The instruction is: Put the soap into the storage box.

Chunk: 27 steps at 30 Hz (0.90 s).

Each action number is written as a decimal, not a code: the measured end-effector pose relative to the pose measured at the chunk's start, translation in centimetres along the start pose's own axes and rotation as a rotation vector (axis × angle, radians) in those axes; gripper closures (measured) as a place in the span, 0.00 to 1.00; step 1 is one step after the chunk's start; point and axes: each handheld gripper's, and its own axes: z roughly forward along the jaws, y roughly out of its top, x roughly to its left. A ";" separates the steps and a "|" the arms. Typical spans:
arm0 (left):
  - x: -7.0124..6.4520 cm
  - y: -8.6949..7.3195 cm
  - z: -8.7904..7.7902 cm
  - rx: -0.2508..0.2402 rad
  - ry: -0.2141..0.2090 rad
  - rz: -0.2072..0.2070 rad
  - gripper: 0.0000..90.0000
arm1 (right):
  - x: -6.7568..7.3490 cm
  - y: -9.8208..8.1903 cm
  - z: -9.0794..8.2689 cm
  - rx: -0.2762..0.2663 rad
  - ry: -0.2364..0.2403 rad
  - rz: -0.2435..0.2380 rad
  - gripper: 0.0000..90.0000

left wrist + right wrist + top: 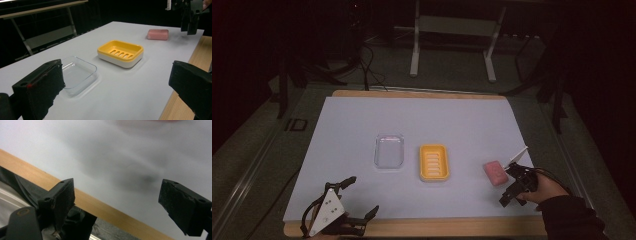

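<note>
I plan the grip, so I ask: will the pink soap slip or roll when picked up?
The pink soap is a flat bar with rounded edges, so it probably will not roll. Its smooth surface may slip between the jaws. It looks solid, likely stiff.

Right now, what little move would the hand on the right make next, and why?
Probably swing the right gripper back over the pink soap and lower its open jaws around it: the soap lies loose on the white sheet, beside the empty yellow soap dish.
</note>
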 end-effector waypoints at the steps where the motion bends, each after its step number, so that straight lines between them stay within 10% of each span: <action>1: 0.0 0.0 0.0 0.000 0.000 0.000 0.00 | 0.0 0.1 -0.1 -0.012 -0.010 -0.001 0.15; 27: 0.0 0.0 0.0 0.003 -0.005 0.000 0.00 | 0.2 3.1 -1.6 -0.322 -0.081 0.043 0.18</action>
